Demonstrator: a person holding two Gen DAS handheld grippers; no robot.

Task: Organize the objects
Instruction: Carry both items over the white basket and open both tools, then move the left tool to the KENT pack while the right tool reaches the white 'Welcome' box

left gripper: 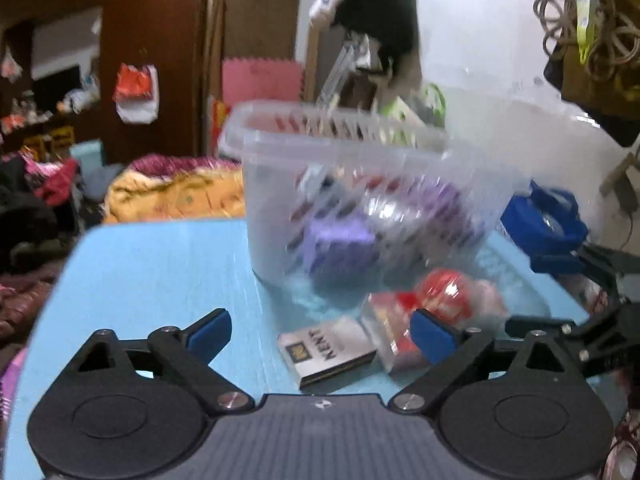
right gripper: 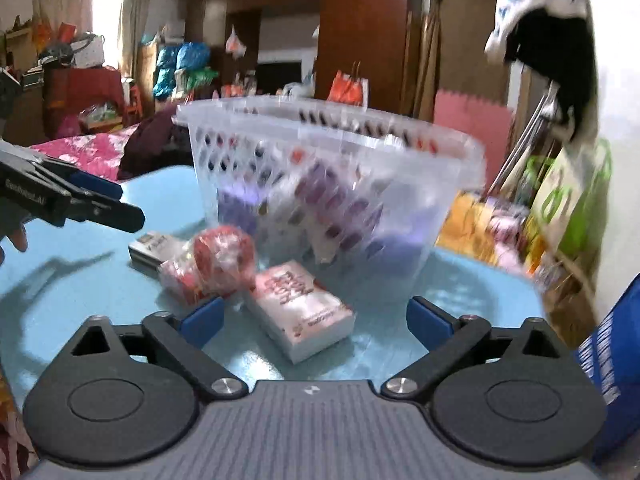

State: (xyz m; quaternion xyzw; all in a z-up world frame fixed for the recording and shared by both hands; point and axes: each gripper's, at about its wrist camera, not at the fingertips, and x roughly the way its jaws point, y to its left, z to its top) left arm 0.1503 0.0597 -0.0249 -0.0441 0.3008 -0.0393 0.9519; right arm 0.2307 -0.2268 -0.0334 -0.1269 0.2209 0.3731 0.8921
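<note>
A clear perforated basket [left gripper: 360, 152] [right gripper: 320, 140] with purple items inside stands on the blue table [left gripper: 160, 272] [right gripper: 80, 292]. In front of it lie a white KENT box [left gripper: 326, 350] [right gripper: 152, 246], a red round item in clear wrap [left gripper: 444, 292] [right gripper: 224, 256] and a pink and white box [right gripper: 304, 308]. My left gripper [left gripper: 322, 333] is open, low over the table, and the KENT box lies between its fingers untouched. My right gripper [right gripper: 316, 320] is open too, with the pink box between its blue pads [right gripper: 202, 320] but not pressed.
The left gripper [right gripper: 100, 204] also shows at the left edge of the right wrist view. A blue bag [left gripper: 540, 216] [right gripper: 608, 360] sits at the table's right side. Bedding, clothes and a green bag [right gripper: 572, 208] crowd the space around the table.
</note>
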